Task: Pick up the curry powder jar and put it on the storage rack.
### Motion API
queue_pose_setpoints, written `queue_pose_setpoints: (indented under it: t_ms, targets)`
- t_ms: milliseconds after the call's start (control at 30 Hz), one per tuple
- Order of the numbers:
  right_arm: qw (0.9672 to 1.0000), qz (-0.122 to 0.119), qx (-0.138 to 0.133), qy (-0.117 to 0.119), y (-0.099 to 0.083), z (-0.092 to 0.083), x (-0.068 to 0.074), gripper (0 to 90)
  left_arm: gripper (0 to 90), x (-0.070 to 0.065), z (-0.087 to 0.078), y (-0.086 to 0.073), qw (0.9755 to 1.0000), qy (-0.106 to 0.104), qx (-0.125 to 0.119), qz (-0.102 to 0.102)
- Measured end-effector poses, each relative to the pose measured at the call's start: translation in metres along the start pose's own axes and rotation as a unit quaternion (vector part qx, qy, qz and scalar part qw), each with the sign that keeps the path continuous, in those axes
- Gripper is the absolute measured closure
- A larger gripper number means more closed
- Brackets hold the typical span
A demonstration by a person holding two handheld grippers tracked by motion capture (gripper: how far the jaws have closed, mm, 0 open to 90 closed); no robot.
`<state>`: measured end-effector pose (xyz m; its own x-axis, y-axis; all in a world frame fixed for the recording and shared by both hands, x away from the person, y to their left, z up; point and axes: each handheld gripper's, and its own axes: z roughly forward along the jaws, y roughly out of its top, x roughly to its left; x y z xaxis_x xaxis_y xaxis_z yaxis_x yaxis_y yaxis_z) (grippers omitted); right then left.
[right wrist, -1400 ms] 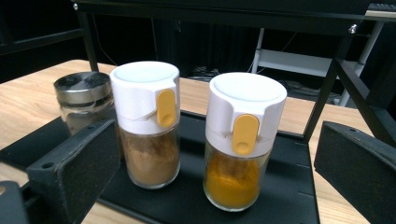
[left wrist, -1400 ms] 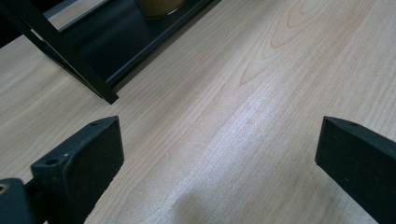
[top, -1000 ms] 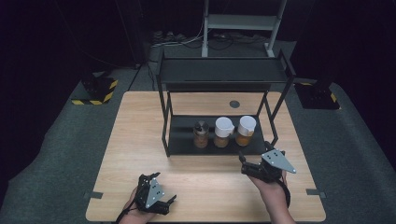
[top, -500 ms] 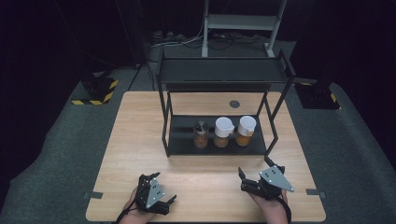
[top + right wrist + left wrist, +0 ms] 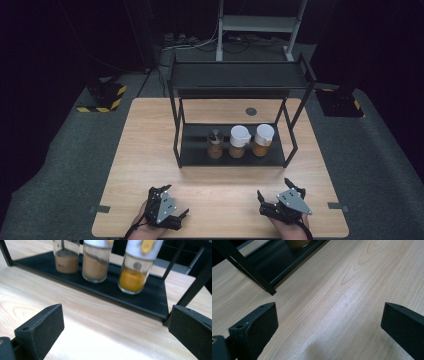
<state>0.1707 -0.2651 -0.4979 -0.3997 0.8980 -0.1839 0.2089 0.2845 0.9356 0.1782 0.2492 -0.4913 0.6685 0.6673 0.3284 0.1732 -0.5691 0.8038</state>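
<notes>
At the near edge of the wooden worktop (image 5: pixel 150 140), your two hand-held grippers rest low, well apart from each other. Your left hand-held gripper (image 5: pixel 176 218) has its jaws spread wide and holds nothing; its own view looks along bare wood toward a corner leg of the black rack (image 5: pixel 235 80), with the base of one jar cut off at the top edge. Your right hand-held gripper (image 5: pixel 276 192) is likewise wide open and empty, its grey plate on top. Your hands are mostly hidden beneath the tools and cropped by the bottom of the high view.

On the rack's lower shelf (image 5: pixel 150 300), well apart from both tools, stand three spice jars in a row. In the right gripper view the left jar (image 5: pixel 66 261) holds brown powder, the middle jar (image 5: pixel 96 266) a tan powder, the right jar (image 5: pixel 135 277) a yellow-orange one; all three tops are cropped. From above, two wear white lids, the leftmost a darker one, its detail too small to read.
</notes>
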Motion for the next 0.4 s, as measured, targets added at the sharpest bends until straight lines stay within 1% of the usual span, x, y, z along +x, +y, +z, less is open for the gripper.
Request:
queue_pose_setpoints:
  t_ms: [100,200,233,267,400]
  targets:
    - [0.9998,-0.001,0.019,-0.003,-0.0031,0.0028,-0.0013,0.0,1.5,-0.0005,0.0002,0.0004,1.0,0.001,0.001,0.002]
    - [0.9994,-0.001,0.034,-0.004,-0.0046,0.0049,-0.0026,0.0,1.5,0.0,0.0008,0.0011,1.0,-0.001,0.003,0.0]
    - [0.9991,-0.005,0.041,-0.006,-0.0037,0.0052,-0.0023,0.0,1.5,0.0001,0.0007,0.0013,1.0,-0.001,0.004,0.001]
    - [0.9994,-0.006,0.035,-0.007,-0.0054,0.0044,-0.0021,0.0,1.5,0.0005,0.0006,0.0013,1.0,-0.001,0.004,0.0]
    - [0.9994,-0.005,0.035,-0.002,-0.0058,0.0036,-0.0037,0.0,1.5,-0.0001,0.0005,0.0007,1.0,0.0,0.002,0.001]
